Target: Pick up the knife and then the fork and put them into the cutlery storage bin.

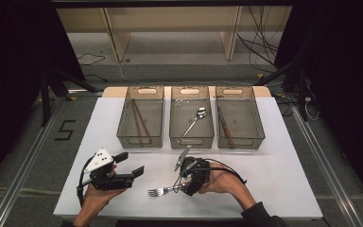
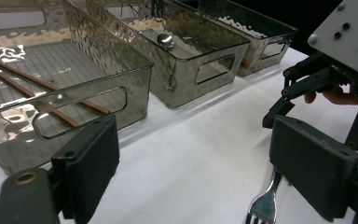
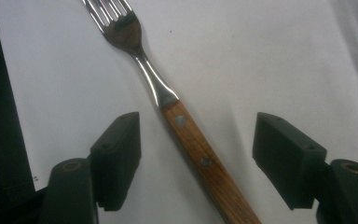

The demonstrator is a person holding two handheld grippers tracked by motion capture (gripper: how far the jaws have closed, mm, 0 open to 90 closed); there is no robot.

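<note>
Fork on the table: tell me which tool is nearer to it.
Right. The right tool straddles the fork, open jaws either side of its wooden handle. The left tool hovers off beyond the tines, open.

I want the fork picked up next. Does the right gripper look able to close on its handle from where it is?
Probably yes. The right gripper is open, its jaws standing either side of the fork handle on the bare table, with nothing between them.
</note>
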